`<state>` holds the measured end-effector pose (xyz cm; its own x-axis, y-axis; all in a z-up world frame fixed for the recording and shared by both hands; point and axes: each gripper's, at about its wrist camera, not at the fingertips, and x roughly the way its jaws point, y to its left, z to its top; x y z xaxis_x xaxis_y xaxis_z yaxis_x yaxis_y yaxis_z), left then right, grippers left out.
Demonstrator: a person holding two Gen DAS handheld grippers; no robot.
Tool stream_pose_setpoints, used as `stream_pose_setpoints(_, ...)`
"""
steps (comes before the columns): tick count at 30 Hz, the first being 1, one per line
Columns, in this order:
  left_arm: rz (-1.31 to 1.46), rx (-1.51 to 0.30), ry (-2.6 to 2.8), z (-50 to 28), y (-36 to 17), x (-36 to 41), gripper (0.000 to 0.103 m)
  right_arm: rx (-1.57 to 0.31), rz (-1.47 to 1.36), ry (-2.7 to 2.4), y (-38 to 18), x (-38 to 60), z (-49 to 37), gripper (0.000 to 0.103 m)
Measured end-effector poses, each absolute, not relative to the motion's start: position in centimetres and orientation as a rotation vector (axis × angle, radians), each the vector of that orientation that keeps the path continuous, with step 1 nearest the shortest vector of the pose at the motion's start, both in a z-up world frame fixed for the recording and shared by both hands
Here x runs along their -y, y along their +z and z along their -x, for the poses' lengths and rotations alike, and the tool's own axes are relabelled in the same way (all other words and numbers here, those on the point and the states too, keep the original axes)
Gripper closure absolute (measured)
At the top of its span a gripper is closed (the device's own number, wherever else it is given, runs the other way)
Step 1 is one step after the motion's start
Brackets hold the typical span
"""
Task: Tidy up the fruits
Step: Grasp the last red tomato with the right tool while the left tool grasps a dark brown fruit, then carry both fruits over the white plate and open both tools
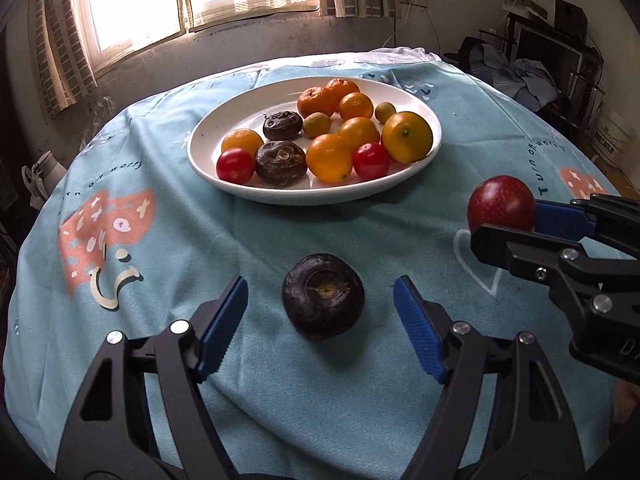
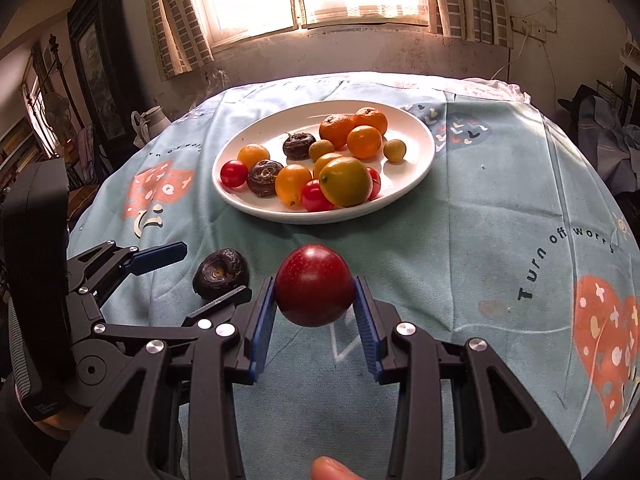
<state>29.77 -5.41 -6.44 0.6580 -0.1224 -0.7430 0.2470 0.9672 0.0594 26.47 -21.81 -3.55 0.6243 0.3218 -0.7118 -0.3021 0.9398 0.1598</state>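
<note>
A white oval plate (image 1: 208, 160) (image 2: 416, 148) at the middle of the table holds several oranges, small tomatoes and two dark water chestnuts. A third dark water chestnut (image 1: 323, 296) (image 2: 221, 274) lies on the cloth in front of the plate. My left gripper (image 1: 320, 320) (image 2: 200, 276) is open, its blue pads on either side of that chestnut without touching it. My right gripper (image 2: 315, 298) (image 1: 508, 220) is shut on a dark red plum (image 2: 315, 290) (image 1: 502, 204) and holds it to the right of the chestnut, in front of the plate.
The round table wears a light blue cloth (image 1: 160, 264) (image 2: 500, 208) with pink heart prints. A window and wall stand behind the table. Dark furniture and clutter (image 1: 560, 56) stand at the right, and a white jug (image 2: 154, 120) at the left beyond the edge.
</note>
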Motion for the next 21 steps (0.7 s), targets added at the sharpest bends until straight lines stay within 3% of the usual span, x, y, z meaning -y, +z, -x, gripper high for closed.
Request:
stream_pose_setpoints(8, -0.162, -0.886, -0.222, -30.9, -7.9, 6.1, 0.038, -0.827, -0.060, 0.327, -3.5, 23.0, -27.0, 0.064)
stream_pose_setpoints(14, -0.118, -0.897, -0.212, -31.4, -8.1, 5.8, 0.040, -0.832, -0.082, 0.337, -3.3, 23.3, -27.0, 0.064)
stream_pose_setpoints(18, -0.127, -0.890, -0.202, -30.7, -8.0, 6.0, 0.054, -0.828, -0.089, 0.345, -3.1, 23.4, -26.9, 0.064)
stream_pose_setpoints(21, -0.120, -0.889, -0.192, -30.1, -7.9, 6.1, 0.057, -0.832, -0.094, 0.343, -3.2, 23.5, -27.0, 0.064)
